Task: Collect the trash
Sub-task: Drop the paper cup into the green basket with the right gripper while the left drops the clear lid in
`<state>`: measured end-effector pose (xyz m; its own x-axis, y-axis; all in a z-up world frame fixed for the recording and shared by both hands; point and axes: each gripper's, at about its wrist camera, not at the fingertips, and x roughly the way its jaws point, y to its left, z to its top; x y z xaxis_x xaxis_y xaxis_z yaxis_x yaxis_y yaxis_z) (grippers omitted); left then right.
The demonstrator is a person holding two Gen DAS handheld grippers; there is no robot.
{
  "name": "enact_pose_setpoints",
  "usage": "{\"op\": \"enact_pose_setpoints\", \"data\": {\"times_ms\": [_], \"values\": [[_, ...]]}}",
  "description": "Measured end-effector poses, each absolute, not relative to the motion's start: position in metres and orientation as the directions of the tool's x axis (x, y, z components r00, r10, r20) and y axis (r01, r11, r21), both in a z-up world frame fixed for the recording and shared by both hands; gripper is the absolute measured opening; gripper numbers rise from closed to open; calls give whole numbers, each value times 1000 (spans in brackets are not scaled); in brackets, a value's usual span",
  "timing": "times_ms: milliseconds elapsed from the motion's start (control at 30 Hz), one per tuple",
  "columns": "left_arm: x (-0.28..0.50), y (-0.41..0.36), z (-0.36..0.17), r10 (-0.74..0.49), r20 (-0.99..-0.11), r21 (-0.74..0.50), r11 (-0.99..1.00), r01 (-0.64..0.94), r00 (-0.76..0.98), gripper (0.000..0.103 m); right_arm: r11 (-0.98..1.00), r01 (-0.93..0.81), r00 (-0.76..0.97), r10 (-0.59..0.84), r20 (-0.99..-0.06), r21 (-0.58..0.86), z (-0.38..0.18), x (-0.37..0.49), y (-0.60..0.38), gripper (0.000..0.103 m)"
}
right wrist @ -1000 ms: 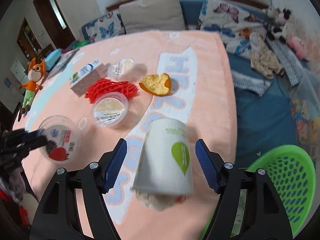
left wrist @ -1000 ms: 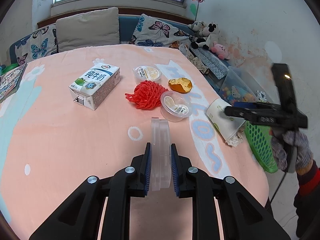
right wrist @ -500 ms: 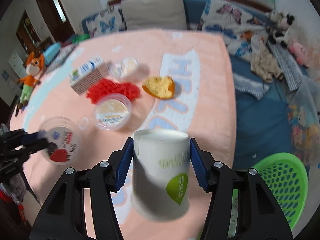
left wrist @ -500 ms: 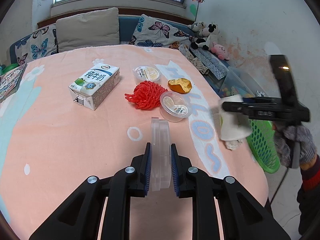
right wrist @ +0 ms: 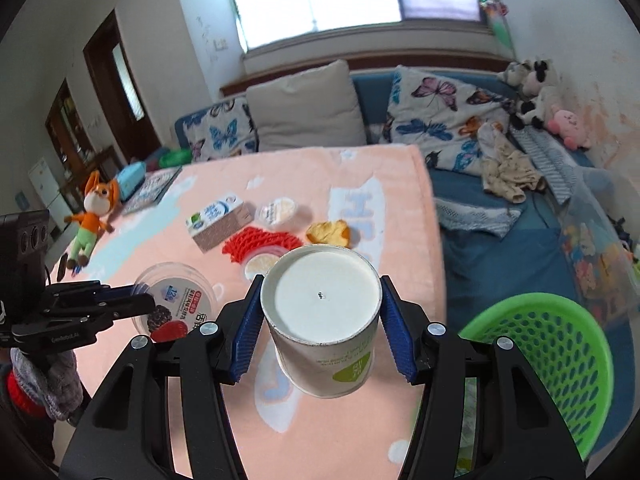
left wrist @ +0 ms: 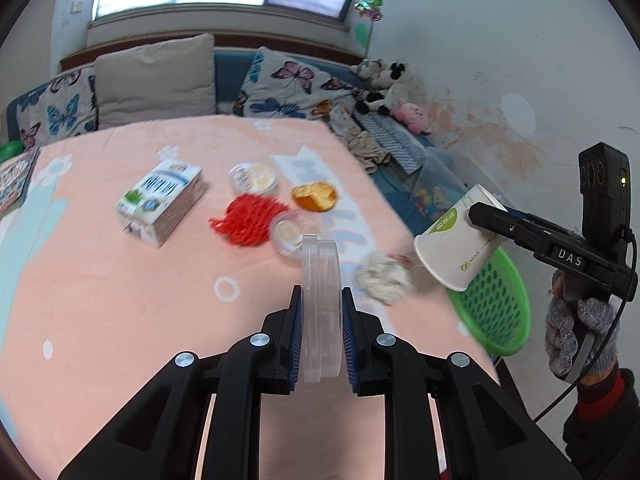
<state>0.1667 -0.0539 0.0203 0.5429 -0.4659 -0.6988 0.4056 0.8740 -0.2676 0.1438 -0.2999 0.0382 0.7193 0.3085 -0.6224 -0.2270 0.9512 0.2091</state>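
Note:
My right gripper [right wrist: 320,328] is shut on a white paper cup [right wrist: 324,324] with a green leaf logo and holds it in the air, bottom towards the camera, left of the green basket [right wrist: 560,344]. In the left wrist view the cup [left wrist: 456,244] hangs mouth-down over the table's right edge, above the basket [left wrist: 496,304]. A crumpled white tissue [left wrist: 384,276] lies on the table under it. My left gripper [left wrist: 320,336] is shut on a clear plastic lid [left wrist: 320,304], which also shows in the right wrist view [right wrist: 172,296].
On the pink tablecloth [left wrist: 100,288] lie a milk carton [left wrist: 160,200], a red foam net [left wrist: 248,220], two small plastic cups [left wrist: 254,176] [left wrist: 288,232] and an orange peel [left wrist: 314,196]. A sofa with pillows stands behind. Plush toys sit at the right.
My right gripper closed on the paper cup, lifted it off the table and swung it towards the basket. The tissue that was under the cup now lies bare. My left gripper tilted slightly.

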Motion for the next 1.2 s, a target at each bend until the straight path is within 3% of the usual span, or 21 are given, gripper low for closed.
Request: {"op": "enact_pose_setpoints", "data": {"times_ms": [300, 667, 800, 1200], "values": [[163, -104, 44, -543, -666, -275, 816, 508, 511, 18, 985, -43, 760, 143, -634, 170, 36, 100, -377, 56], [159, -202, 52, -601, -674, -262, 738, 622, 429, 18, 971, 197, 722, -48, -690, 139, -11, 64, -465, 57], [156, -240, 48, -598, -695, -234, 713, 661, 399, 18, 954, 235, 726, -45, -687, 185, -17, 56, -487, 67], [157, -315, 12, -568, -756, -213, 684, 698, 326, 18, 950, 253, 776, -88, -625, 180, -3, 14, -495, 78]]}}
